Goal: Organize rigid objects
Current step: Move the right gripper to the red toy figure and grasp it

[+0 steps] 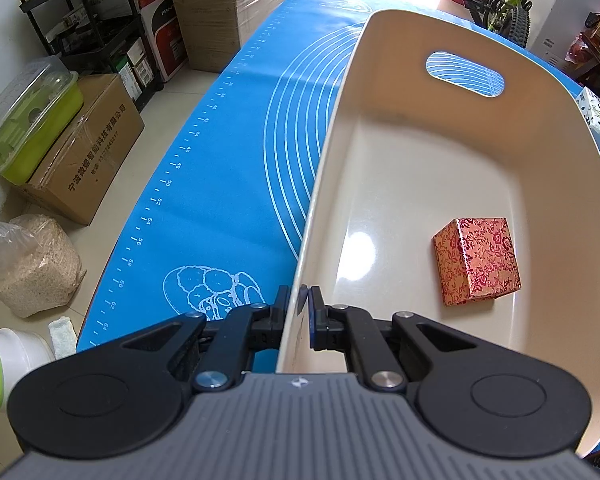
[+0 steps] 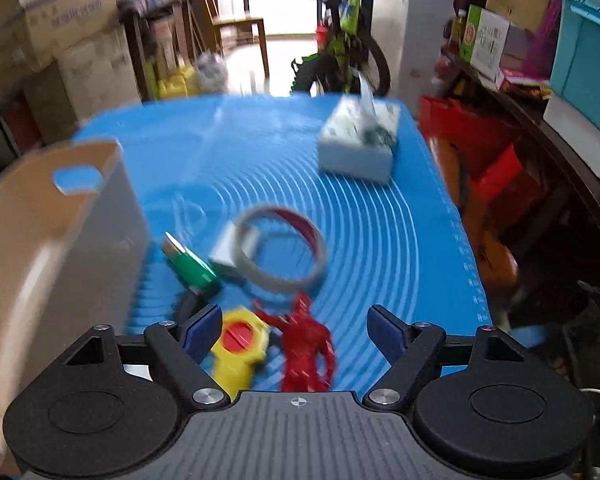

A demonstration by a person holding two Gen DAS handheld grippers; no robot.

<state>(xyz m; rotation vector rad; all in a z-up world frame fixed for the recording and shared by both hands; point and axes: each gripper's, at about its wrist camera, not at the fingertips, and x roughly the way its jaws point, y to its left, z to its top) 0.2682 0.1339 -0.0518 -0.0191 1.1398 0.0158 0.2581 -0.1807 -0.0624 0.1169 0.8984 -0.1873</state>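
Note:
A cream plastic bin (image 1: 380,128) stands on the blue mat (image 1: 228,152). My left gripper (image 1: 300,300) is shut on the bin's near left wall, one finger outside and one inside. A red and gold patterned box (image 1: 478,262) lies on the bin floor at the right. In the blurred right wrist view the bin (image 2: 40,240) is at the left. My right gripper (image 2: 294,320) hangs open above a red toy figure (image 2: 306,344) and a yellow toy with a red middle (image 2: 240,344). Farther off lie a green flat object (image 2: 190,266) and a grey and red ring (image 2: 280,252).
A white tissue box (image 2: 358,144) sits at the far right of the mat (image 2: 380,240). Cardboard boxes (image 1: 84,152), a bag of grain (image 1: 32,264) and a green container (image 1: 28,124) stand on the floor at the left. A bicycle (image 2: 344,52) and cluttered shelves (image 2: 520,60) lie beyond the table.

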